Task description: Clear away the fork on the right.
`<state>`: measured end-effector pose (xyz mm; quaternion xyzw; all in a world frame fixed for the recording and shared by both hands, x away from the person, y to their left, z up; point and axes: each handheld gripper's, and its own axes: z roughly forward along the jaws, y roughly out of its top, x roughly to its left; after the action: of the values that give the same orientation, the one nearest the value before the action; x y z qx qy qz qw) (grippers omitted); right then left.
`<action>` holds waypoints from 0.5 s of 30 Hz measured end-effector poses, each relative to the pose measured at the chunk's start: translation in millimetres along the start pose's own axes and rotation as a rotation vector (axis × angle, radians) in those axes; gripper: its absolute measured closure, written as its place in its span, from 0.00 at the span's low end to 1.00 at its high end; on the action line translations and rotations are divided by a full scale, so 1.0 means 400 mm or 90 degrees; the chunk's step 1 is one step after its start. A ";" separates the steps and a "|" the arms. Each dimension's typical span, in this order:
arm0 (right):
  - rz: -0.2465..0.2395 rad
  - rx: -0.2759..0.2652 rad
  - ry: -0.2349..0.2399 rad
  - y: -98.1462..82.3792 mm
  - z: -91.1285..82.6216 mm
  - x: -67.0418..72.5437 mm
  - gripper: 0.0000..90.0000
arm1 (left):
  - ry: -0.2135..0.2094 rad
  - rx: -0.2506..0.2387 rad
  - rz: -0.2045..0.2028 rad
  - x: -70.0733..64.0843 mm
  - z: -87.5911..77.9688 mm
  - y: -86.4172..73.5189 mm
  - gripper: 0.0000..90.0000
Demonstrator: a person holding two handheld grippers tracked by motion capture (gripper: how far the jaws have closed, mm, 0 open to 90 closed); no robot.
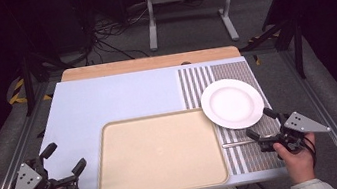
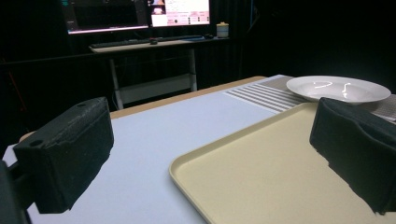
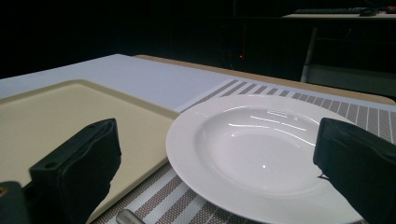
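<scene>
A white plate rests on a striped placemat at the right of the table; it also shows in the right gripper view and the left gripper view. A beige tray lies empty at the front middle, with its near corner in front of the left jaws. My left gripper is open at the table's front left corner, nothing between its jaws. My right gripper is open just in front of the plate, jaws apart on either side of its near rim without touching it.
A thin metal piece lies on the placemat between tray and right gripper. A wooden strip runs along the far edge of the light blue table top. Metal rails flank the table; a white frame stands on the floor behind.
</scene>
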<state>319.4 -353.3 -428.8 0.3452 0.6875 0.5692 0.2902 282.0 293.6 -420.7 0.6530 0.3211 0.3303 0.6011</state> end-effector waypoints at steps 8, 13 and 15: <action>-0.006 0.005 0.010 0.022 0.029 -0.004 0.02 | 0.001 0.000 -0.002 0.000 0.000 0.000 0.01; -0.006 0.008 0.020 0.037 0.043 -0.005 0.01 | 0.000 0.000 -0.002 0.000 -0.001 0.000 0.01; -0.010 0.012 0.025 0.045 0.049 -0.007 0.01 | 0.000 -0.001 -0.003 0.001 0.000 0.000 0.01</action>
<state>339.3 -342.0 -414.7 0.3315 0.7008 0.5672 0.2780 282.0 293.9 -420.8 0.6520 0.3224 0.3293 0.6021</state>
